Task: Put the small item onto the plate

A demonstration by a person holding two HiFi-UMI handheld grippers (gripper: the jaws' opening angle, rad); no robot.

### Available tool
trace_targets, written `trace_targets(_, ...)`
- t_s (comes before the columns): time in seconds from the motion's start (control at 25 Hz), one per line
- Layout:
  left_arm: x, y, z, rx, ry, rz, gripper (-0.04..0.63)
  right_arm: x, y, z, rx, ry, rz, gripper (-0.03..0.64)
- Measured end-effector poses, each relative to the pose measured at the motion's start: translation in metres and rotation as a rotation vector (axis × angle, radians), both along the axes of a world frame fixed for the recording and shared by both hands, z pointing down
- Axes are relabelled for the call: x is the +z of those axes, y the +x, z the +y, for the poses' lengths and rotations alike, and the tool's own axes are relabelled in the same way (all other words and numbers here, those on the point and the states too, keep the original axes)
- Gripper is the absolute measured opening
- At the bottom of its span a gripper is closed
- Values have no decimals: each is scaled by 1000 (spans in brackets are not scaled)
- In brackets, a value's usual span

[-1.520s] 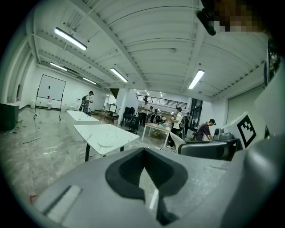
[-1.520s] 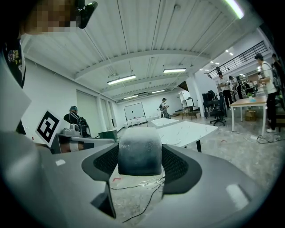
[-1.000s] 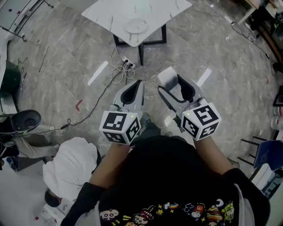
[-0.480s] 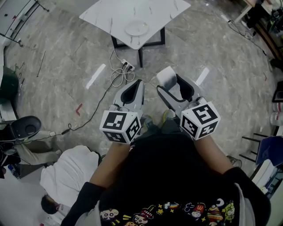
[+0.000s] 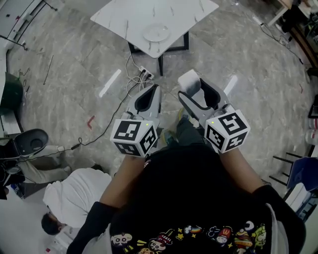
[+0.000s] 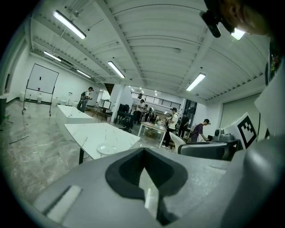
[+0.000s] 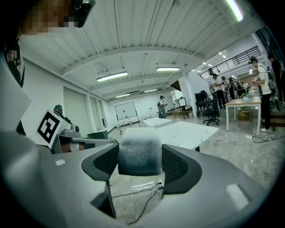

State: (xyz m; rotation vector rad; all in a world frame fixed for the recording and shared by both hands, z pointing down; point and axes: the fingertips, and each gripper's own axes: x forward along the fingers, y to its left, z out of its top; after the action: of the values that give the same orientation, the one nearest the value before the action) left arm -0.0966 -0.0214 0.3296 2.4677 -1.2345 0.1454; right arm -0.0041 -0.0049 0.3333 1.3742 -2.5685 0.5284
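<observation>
A white plate (image 5: 156, 32) lies on a white marble-top table (image 5: 124, 15) ahead of me, across bare floor; the same plate (image 6: 107, 149) shows in the left gripper view. My right gripper (image 5: 195, 89) is shut on a small grey-white block (image 5: 189, 82), held well above the floor and short of the table. In the right gripper view the block (image 7: 139, 151) sits squarely between the black pads. My left gripper (image 5: 148, 98) is held beside it, jaws shut with nothing between them.
A power strip and coiled white cables (image 5: 138, 77) lie on the floor by the table's black leg (image 5: 160, 64). A person in a white top (image 5: 74, 196) crouches at my lower left beside a black stool (image 5: 29, 141). Other tables and several people stand far off.
Both grippers have kept their grip and pose. The view has shifted slightly; the table and plate sit marginally nearer, and the crouching person has moved a little lower left.
</observation>
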Motion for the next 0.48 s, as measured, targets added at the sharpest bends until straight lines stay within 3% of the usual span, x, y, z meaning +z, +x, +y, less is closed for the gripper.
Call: trace_targets(0.48, 12, 17, -100, -52, -52, -11, 0, 13, 6, -111, -80, -47, -4, 329)
